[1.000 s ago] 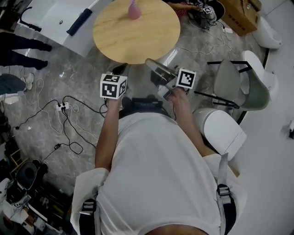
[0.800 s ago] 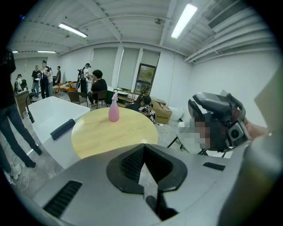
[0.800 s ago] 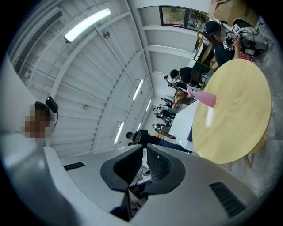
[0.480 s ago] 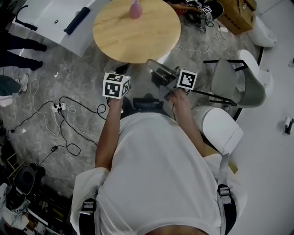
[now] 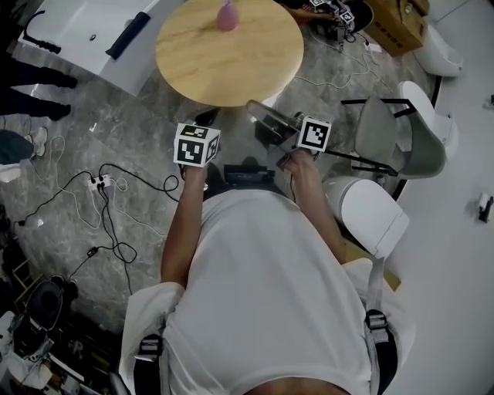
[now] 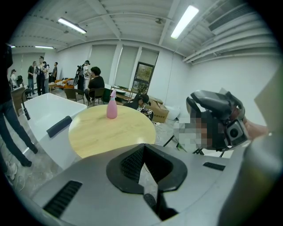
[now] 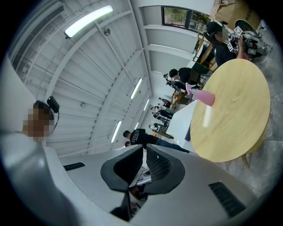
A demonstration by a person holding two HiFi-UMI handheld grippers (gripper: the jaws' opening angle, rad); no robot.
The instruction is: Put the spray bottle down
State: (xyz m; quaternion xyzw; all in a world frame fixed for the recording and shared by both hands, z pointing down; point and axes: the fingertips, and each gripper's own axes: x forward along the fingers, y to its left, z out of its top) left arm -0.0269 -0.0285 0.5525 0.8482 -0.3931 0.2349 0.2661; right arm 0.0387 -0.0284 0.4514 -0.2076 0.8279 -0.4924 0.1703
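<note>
The pink spray bottle [image 5: 226, 15] is standing upright near the far edge of the round wooden worktop [image 5: 231, 69], and it is not being touched by either gripper. Both grippers are being held in front of the person's white shirt [image 5: 262, 285], on the near side of the worktop and well apart from the bottle.

The left gripper [image 6: 144, 144] is being pointed somewhat downward toward the worktop. Its fingers are being kept pressed together, with nothing between them. In the left gripper view the bottle is being seen beyond the fingers, with a white tub-like unit [image 6: 42, 112] just beside the worktop.

The right gripper [image 7: 144, 145] is being held rolled onto its side, so that the worktop and bottle are appearing tilted in its view. Its fingers are also being held together, with only a sliver showing between the tips and nothing clamped.

Cables [image 5: 108, 193] are lying on the grey floor at the person's left, and a white toilet [image 5: 374, 216] is standing at the right.
</note>
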